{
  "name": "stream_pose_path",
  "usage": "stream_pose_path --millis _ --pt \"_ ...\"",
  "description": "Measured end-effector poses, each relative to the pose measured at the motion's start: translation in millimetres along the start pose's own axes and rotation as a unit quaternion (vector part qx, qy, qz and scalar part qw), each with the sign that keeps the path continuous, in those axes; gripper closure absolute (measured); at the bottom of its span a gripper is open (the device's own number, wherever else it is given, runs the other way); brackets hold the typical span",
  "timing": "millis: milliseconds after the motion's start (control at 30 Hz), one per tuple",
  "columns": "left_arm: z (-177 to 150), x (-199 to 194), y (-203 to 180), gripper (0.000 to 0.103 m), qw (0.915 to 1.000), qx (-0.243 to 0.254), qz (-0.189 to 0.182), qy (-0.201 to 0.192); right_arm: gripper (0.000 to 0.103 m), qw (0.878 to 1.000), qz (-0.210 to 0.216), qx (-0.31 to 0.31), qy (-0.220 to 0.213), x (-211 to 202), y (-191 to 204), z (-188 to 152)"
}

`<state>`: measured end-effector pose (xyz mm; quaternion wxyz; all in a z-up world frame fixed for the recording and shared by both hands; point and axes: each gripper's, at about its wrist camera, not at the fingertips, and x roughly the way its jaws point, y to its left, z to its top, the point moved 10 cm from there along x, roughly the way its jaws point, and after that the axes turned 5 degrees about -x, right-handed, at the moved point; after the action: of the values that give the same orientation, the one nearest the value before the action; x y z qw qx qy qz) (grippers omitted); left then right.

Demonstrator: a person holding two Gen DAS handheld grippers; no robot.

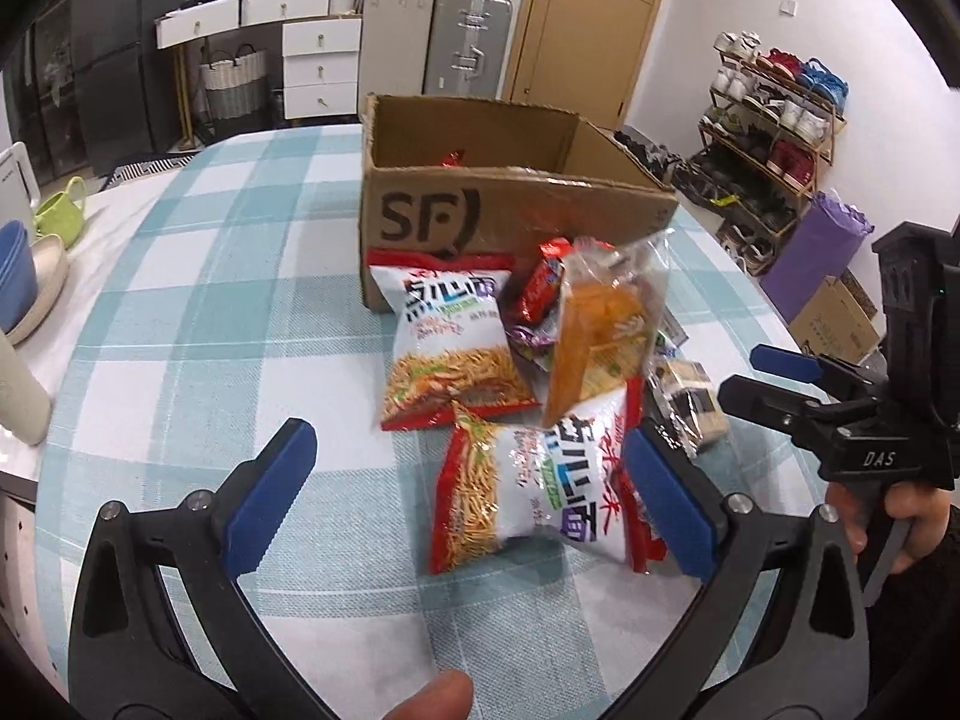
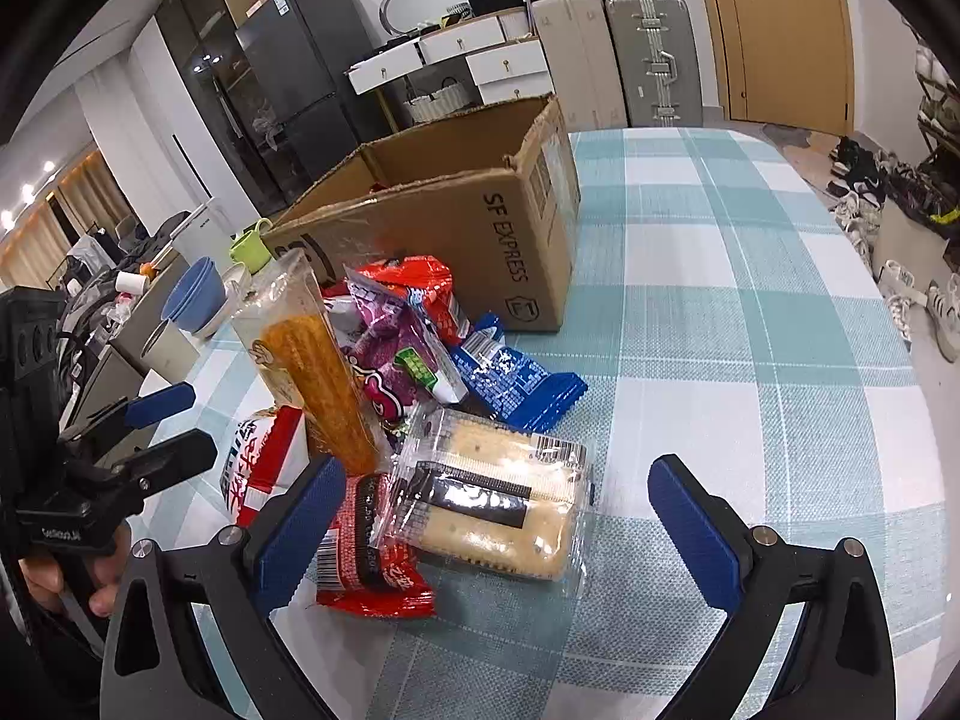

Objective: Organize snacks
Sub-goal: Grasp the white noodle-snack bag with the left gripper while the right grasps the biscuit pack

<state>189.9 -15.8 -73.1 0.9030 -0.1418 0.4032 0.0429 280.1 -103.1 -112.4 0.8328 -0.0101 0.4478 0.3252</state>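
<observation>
An open SF cardboard box (image 1: 480, 204) stands on the checked table, also in the right wrist view (image 2: 480, 240), with a red packet showing inside. A pile of snacks lies before it: two white-and-red noodle bags (image 1: 450, 348) (image 1: 540, 492), an orange clear-wrapped packet (image 1: 600, 348) (image 2: 324, 384), a clear cracker pack (image 2: 498, 504), a blue packet (image 2: 516, 384), a purple packet (image 2: 390, 354) and a small red packet (image 2: 366, 546). My left gripper (image 1: 474, 486) is open, its jaws astride the near noodle bag. My right gripper (image 2: 498, 516) is open, astride the cracker pack.
A blue bowl (image 1: 15, 276) and green mug (image 1: 60, 210) sit at the table's left edge; both show in the right wrist view too (image 2: 198, 294) (image 2: 252, 246). Checked tablecloth (image 2: 750, 330) stretches right of the box. A shoe rack (image 1: 774, 120), suitcases (image 1: 468, 42) and drawers stand beyond.
</observation>
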Motion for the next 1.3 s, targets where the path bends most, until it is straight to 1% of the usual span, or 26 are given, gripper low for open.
stream_pose_path --millis 233,400,500,533,700,767,800,833,900,933,967,1000,1033,1100,1133,1200,1300 --pt "-10.6 14.6 -8.1 0.001 0.9995 -0.01 -0.02 0.023 0.001 1.0 0.01 0.003 0.019 14.8 0.3 -7.5" --pt "-16.0 26.5 -7.0 0.001 0.9989 -0.02 -0.023 0.037 0.001 0.999 0.024 0.015 0.032 25.8 0.7 -10.8" --pt "-18.5 33.0 -4.7 0.001 0.9982 -0.03 -0.026 0.045 0.001 0.998 0.048 0.03 0.038 31.8 2.8 -11.5" --pt "-19.0 34.7 -3.9 0.001 0.9978 -0.034 -0.031 0.047 0.001 0.997 0.054 0.034 0.041 33.6 3.4 -11.6" --pt "-21.8 44.4 -4.7 0.001 0.9951 -0.048 -0.06 0.063 0.001 0.997 0.055 0.031 0.039 37.7 5.9 -8.5" --pt "-23.8 47.6 -5.9 0.004 0.9936 -0.052 -0.074 0.068 0.001 0.997 0.056 0.029 0.039 39.0 7.4 -7.8" --pt "-24.9 49.6 -7.5 0.007 0.9926 -0.053 -0.083 0.072 0.001 0.997 0.053 0.025 0.039 39.3 8.4 -7.9" --pt "-25.8 50.9 -9.3 0.009 0.9918 -0.053 -0.09 0.075 0.003 0.998 0.049 0.019 0.04 40.1 9.3 -7.7" --pt "-27.0 53.6 -13.8 0.016 0.9907 -0.049 -0.099 0.079 0.007 0.998 0.041 0.009 0.04 39.5 10.8 -9.9" --pt "-27.8 54.1 -16.1 0.017 0.9905 -0.047 -0.102 0.079 0.009 0.999 0.036 0.004 0.04 39.3 10.8 -10.5" --pt "-28.2 55.0 -19.1 0.021 0.9901 -0.043 -0.107 0.08 0.015 0.999 0.029 0.0 0.04 39.4 10.0 -10.2" --pt "-27.8 55.9 -20.9 0.024 0.9899 -0.041 -0.109 0.081 0.018 0.999 0.027 -0.002 0.039 38.4 9.5 -11.2" --pt "-27.5 56.8 -22.8 0.025 0.9896 -0.04 -0.112 0.081 0.018 0.999 0.026 -0.003 0.039 38.1 9.0 -11.2" --pt "-28.1 58.4 -26.7 0.031 0.9895 -0.033 -0.114 0.082 0.026 0.999 0.027 -0.003 0.037 36.1 8.1 -12.4" --pt "-27.8 58.9 -28.4 0.032 0.9896 -0.031 -0.115 0.081 0.028 0.999 0.028 -0.003 0.035 35.4 7.8 -12.4" --pt "-26.6 60.0 -30.6 0.036 0.9897 -0.029 -0.116 0.079 0.036 0.999 0.027 -0.003 0.032 33.9 6.2 -13.5" --pt "-25.8 59.9 -31.0 0.041 0.9893 -0.034 -0.119 0.077 0.042 0.999 0.029 0.001 0.026 31.5 3.9 -15.6"
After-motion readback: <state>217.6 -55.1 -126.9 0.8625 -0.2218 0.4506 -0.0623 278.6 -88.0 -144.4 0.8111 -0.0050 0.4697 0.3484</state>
